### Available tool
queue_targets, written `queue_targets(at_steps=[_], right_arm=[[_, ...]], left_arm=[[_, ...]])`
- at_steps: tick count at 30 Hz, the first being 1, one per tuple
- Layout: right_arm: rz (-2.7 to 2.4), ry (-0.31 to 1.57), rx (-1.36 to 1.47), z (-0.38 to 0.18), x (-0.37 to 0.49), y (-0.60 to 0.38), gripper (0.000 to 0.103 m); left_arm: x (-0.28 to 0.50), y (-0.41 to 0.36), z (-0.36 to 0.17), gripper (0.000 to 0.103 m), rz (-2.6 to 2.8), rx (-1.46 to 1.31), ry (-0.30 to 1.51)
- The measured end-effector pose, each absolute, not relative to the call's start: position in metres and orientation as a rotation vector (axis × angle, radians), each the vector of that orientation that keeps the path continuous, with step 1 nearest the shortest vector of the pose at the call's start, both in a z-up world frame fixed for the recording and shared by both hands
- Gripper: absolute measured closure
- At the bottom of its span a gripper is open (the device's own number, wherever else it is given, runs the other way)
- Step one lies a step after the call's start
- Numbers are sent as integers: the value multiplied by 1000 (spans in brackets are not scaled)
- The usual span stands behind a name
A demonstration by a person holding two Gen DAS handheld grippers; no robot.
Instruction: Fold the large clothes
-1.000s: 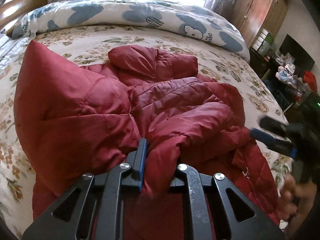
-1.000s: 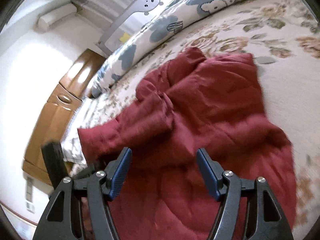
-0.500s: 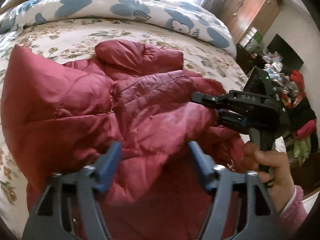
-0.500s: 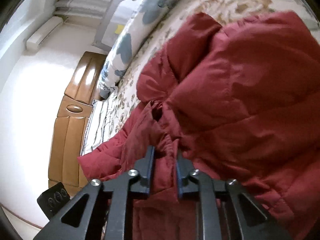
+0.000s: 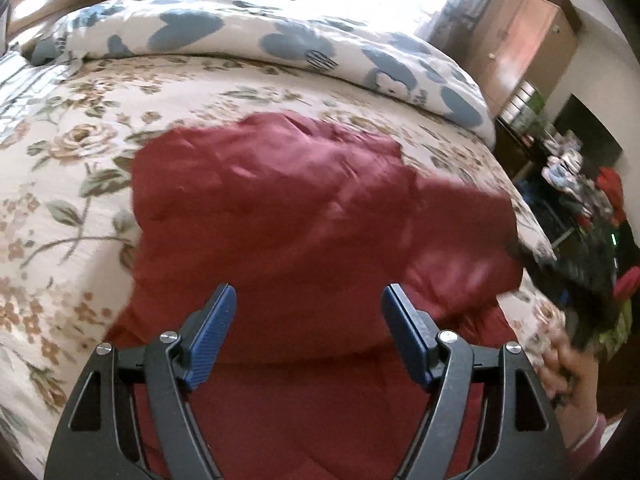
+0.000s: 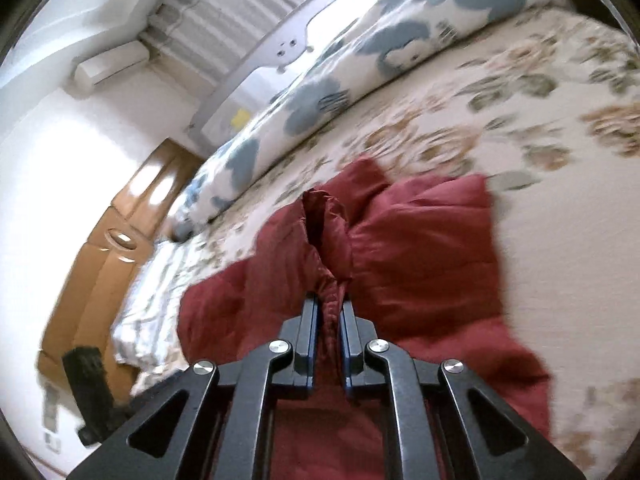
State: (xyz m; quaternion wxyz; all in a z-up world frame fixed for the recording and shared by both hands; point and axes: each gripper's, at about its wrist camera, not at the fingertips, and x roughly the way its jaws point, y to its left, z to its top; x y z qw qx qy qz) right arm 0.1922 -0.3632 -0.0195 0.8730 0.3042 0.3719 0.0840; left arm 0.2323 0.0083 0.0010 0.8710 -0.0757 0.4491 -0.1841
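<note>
A dark red padded jacket (image 5: 304, 216) lies bunched on the floral bedspread (image 5: 72, 152). My left gripper (image 5: 308, 320) hangs open above the jacket's near part, nothing between its blue pads. In the right wrist view my right gripper (image 6: 329, 314) is shut on a gathered fold of the red jacket (image 6: 416, 256), and the pinched cloth rises as a ridge ahead of the fingertips. At the right edge of the left wrist view, a hand (image 5: 568, 364) holds the blurred right gripper beside the jacket.
A rolled white duvet with blue prints (image 5: 280, 40) lies across the far side of the bed. A wooden headboard (image 6: 120, 224) stands to the left, wooden wardrobes (image 5: 520, 40) and a cluttered stand (image 5: 580, 184) to the right.
My left gripper let go of the jacket and opened, then drew back. My right gripper closed on a fold of the jacket and pulled it across; the jacket lies in a new shape.
</note>
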Motion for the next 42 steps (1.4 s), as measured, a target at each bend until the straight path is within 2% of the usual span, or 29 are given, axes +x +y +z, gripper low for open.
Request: queue_targets(at_steps=[3,11,13,17,22,23,24,26,33,42], right_arm=[[124,805,604,-31,191,-366,102],[107,844,574,-43,180,-368,103],[107,816,540,-32,178,-362,99],[141,769,439,-6,188,-341,98],[178,843,355,-17,220,-311,96],[171,873,344,-25,228,-307,94],[161,905,341,-35,234,-304,84],[143,953,328,-53,241,-302,76],[86,996,313,-82,241,-311,76],[77,997,319,-81,239,-314,76]], left_arm=[[248,11,-2,28,-346,-152,939],[277,3,-40,28,-304,-80,1027],[275,-2,-49,28,-305,-62,1045],[270,-7,-55,28,-306,-38,1048],[270,-11,-59,27,-302,-18,1056],[270,-11,-58,27,-303,-9,1055],[270,-11,-57,27,-305,-6,1055],[269,-9,-51,28,-308,-9,1042],[282,5,-19,28,-269,-59,923],[324,10,-68,27,-213,-73,1070]])
